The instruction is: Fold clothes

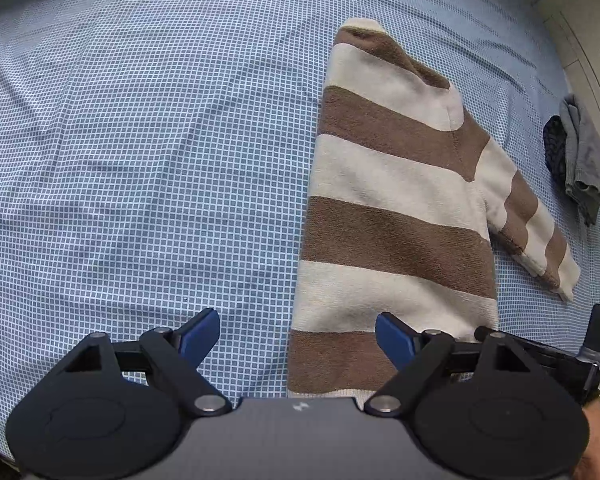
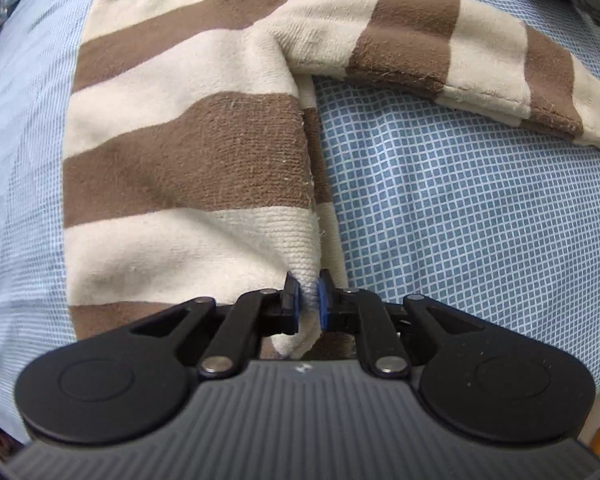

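A brown-and-cream striped sweater [image 1: 388, 184] lies folded lengthwise on the blue checked bedsheet [image 1: 140, 160]. Its one visible sleeve [image 1: 532, 220] sticks out to the right. My left gripper [image 1: 296, 332] hovers open over the sweater's near left edge, one blue pad over the sheet and the other over the fabric, with nothing pinched. In the right wrist view my right gripper [image 2: 309, 300] is shut on the sweater's [image 2: 188, 152] right side edge near the hem, and a cream fold bunches between the pads. The sleeve [image 2: 460, 48] lies flat across the top.
A small pile of grey clothes [image 1: 584, 160] and a dark item [image 1: 554, 148] lie at the bed's right edge, beyond the sleeve. The right gripper's black body [image 1: 548, 360] and a hand [image 1: 596, 440] show at the lower right. Open sheet [image 2: 460, 220] stretches under the sleeve.
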### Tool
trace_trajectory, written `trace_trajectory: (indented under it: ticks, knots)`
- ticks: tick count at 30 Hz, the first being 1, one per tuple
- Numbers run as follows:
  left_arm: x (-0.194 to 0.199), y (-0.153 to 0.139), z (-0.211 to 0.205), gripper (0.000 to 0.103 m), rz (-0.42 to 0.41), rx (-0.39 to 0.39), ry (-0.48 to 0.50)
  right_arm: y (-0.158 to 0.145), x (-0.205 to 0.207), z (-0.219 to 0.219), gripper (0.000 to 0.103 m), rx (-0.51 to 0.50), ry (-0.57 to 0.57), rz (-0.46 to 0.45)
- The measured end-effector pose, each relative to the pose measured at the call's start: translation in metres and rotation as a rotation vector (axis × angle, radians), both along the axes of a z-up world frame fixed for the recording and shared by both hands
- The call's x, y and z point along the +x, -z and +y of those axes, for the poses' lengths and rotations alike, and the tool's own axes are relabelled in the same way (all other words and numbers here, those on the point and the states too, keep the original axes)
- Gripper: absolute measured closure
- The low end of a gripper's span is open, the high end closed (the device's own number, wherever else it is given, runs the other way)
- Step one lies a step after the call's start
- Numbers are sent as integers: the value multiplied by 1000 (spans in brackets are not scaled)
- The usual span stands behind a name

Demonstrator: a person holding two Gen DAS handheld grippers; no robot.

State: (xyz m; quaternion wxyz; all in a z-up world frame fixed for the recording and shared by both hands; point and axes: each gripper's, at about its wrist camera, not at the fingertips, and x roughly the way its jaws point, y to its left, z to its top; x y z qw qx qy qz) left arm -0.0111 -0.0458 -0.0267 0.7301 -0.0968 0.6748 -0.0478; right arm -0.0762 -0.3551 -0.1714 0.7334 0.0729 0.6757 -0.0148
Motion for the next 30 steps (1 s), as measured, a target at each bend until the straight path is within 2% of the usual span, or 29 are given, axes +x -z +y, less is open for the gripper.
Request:
trace_trajectory:
  ticks: [3, 5, 7, 10, 12, 14, 18, 23, 30]
  knots:
    - [1, -2, -9, 16, -7, 7, 38, -1, 3, 16, 88, -63, -107, -11]
    - [1, 0, -12, 16, -5, 9, 52, -7, 2, 17, 88, -68, -104, -19]
    - [2, 2, -14, 16, -1, 10, 62, -10, 1, 12, 87, -33, -48, -24]
    - [4, 3, -17, 16, 3, 10, 71, -15, -6, -5, 79, 45, 69, -16]
    - [5, 4, -19, 16, 7, 2, 73, -13, -14, -18, 68, 119, 120, 8]
    - [5, 5, -21, 16, 12, -7, 75, -9, -25, -26, 64, 154, 141, 32]
    - [3, 5, -28, 16, 20, -23, 93, -3, -47, -35, 64, 175, 139, 47]
    - [-2, 6, -44, 16, 21, -27, 134, 6, -65, -32, 64, 203, 81, -22]
    - [-5, 9, -58, 16, 38, -17, 183, 29, -58, -2, 64, 247, 66, -39]
